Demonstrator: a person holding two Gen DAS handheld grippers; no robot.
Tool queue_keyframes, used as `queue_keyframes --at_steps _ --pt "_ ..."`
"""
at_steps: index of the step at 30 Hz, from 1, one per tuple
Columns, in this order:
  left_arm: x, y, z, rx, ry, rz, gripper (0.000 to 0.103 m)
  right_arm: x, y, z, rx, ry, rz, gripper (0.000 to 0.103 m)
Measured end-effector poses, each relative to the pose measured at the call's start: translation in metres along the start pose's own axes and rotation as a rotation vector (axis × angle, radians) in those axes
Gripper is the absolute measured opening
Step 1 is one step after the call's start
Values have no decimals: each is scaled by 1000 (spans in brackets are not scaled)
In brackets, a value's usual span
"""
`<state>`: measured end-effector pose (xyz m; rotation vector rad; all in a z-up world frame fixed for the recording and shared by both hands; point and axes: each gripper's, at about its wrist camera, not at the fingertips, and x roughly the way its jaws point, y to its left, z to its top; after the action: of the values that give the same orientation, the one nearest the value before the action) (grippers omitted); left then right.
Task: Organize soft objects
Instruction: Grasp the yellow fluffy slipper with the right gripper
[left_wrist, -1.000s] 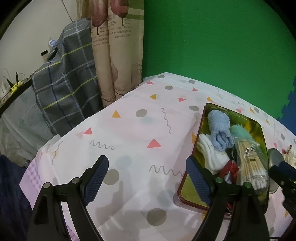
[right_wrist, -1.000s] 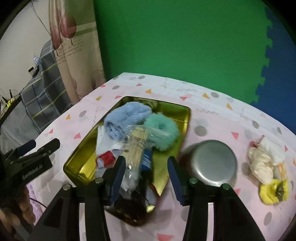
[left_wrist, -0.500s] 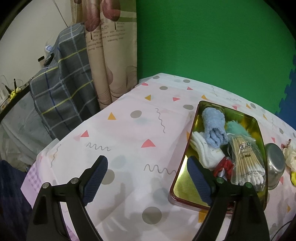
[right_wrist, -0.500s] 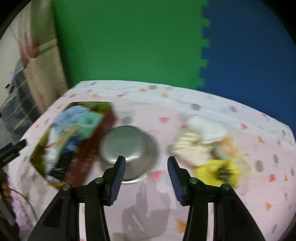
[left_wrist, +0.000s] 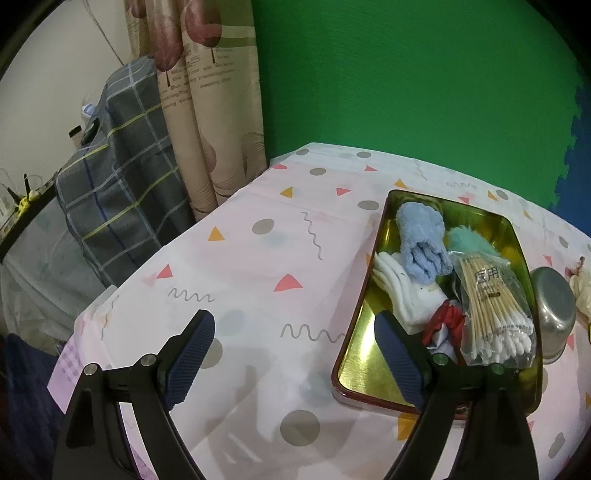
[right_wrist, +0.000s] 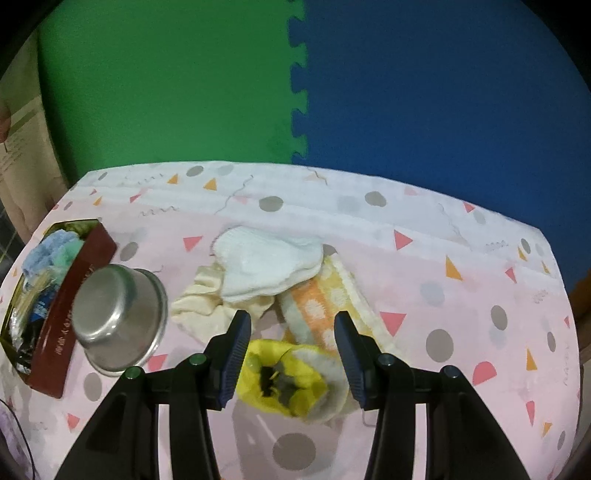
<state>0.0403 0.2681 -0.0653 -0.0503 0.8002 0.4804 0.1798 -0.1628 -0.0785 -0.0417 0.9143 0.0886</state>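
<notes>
Soft pile: a white cloth (right_wrist: 269, 262), a cream cloth (right_wrist: 201, 304), an orange-and-yellow towel (right_wrist: 325, 306) and a yellow fuzzy piece (right_wrist: 288, 380) lay bunched together on the tabletop (right_wrist: 424, 266), near its middle and toward the near edge in the right wrist view.
Tin tray: a gold-lined tray (left_wrist: 369, 373) with dark red outer walls sat toward the tabletop's left edge; it held a rolled blue towel (left_wrist: 423, 240), a mint fluffy piece (left_wrist: 469, 240), a white sock (left_wrist: 402, 291), a red scrap (left_wrist: 445, 317) and a bag of cotton swabs (left_wrist: 495, 306).
Metal bowl: an upturned steel bowl (right_wrist: 118, 317) stood between the tray and the soft pile, just beside the tray's red wall.
Right gripper (right_wrist: 291, 336): was held low over the pile, pointing across the tabletop toward the foam wall; jaws moderately spread, holding nothing, with the yellow fuzzy piece framed between them; whether they touched it could not be told.
Left gripper (left_wrist: 295, 343): hung above the tabletop's near left part, angled down; jaws spread wide, gripping nothing, the right finger (left_wrist: 395, 350) seen over the tray's near corner.
Surroundings: a green and blue foam wall (right_wrist: 221, 92) stood behind, with a patterned curtain (left_wrist: 207, 110) and a plaid cloth (left_wrist: 122, 177) past the left edge.
</notes>
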Motion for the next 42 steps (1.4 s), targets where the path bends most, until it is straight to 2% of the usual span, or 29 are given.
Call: queue_keyframes --at_steps 5,12,15,22,30,37,42 --pt "0 0 0 -3 0 -12 86 10 1 -13 6 53 49 48" --pt "1 -3 -1 6 5 -15 86 -7 15 -49 1 89 146 48" --pt "1 -4 -2 7 3 -18 86 -16 25 -59 -39 87 172 48" --pt "-1 -7 -3 15 -2 -22 86 -13 29 -61 -88 86 150 48" --pt "-2 -8 -3 15 -3 -38 86 8 19 -60 -3 97 215 51" --pt "-5 -11 -3 21 -14 -26 86 9 29 -66 -34 54 225 50" --pt "-13 -19 -4 24 -26 -42 86 6 20 -68 11 23 246 38"
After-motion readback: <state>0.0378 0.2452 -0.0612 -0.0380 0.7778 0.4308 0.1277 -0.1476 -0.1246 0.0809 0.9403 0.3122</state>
